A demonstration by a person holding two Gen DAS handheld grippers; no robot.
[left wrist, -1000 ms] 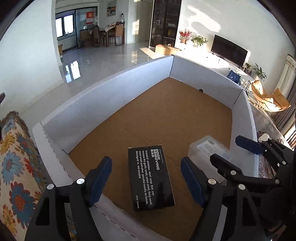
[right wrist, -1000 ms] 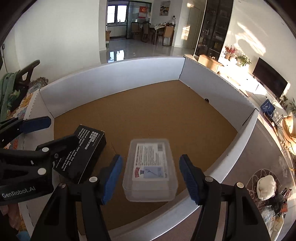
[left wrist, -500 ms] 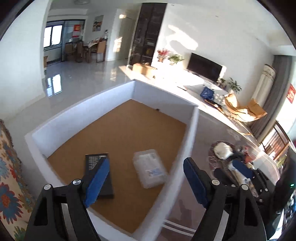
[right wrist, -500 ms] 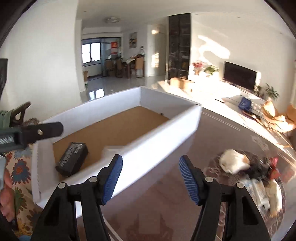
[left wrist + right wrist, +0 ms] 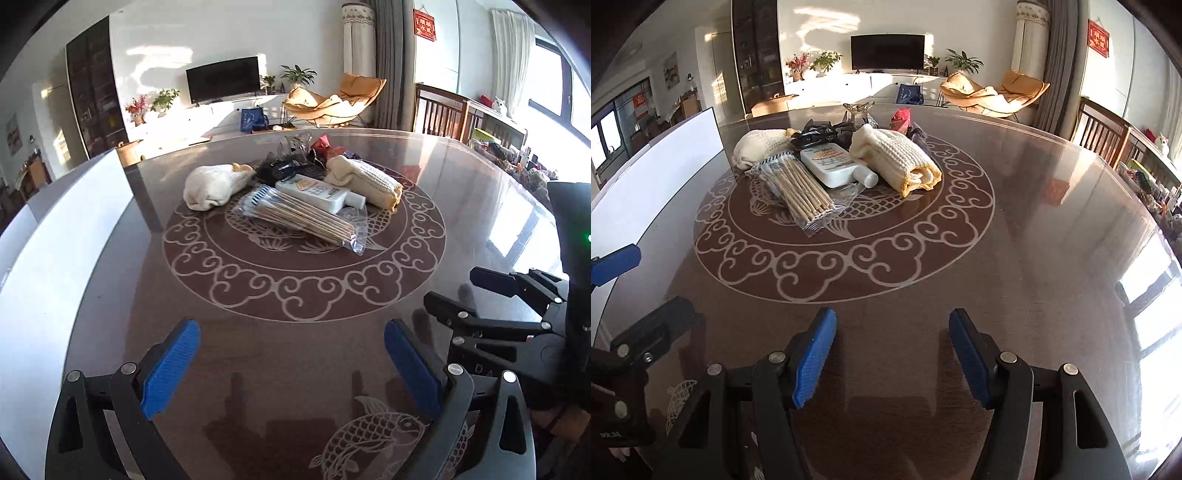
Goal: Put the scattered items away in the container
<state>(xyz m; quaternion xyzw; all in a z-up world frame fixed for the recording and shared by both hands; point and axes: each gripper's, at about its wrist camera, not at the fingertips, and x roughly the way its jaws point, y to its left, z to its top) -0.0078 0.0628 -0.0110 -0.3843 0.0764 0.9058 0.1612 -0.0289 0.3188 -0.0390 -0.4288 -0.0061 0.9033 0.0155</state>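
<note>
Sunlit living room behind, with a dark glossy table (image 5: 295, 314) bearing a scroll-and-fish pattern under both tools. Between the blue pads of the left gripper (image 5: 291, 365) lies only bare tabletop; its jaws are opening wide, which I take as readying for a bulky pick. The right gripper (image 5: 892, 358) stands about half open and holds nothing, also over bare table, well short of the pile.

Further out, the scattered items sit heaped at the centre of the round pattern, touching one another: two rolled cream towels (image 5: 894, 158) (image 5: 218, 184), one white bottle (image 5: 834, 166) lying flat between them, and one clear bag of wooden sticks (image 5: 798, 188) nearest the grippers. Behind them lies a tangle of dark and red things I cannot count.

The white-walled container (image 5: 55, 229) stands at the table's left edge, close enough for short carries.
</note>
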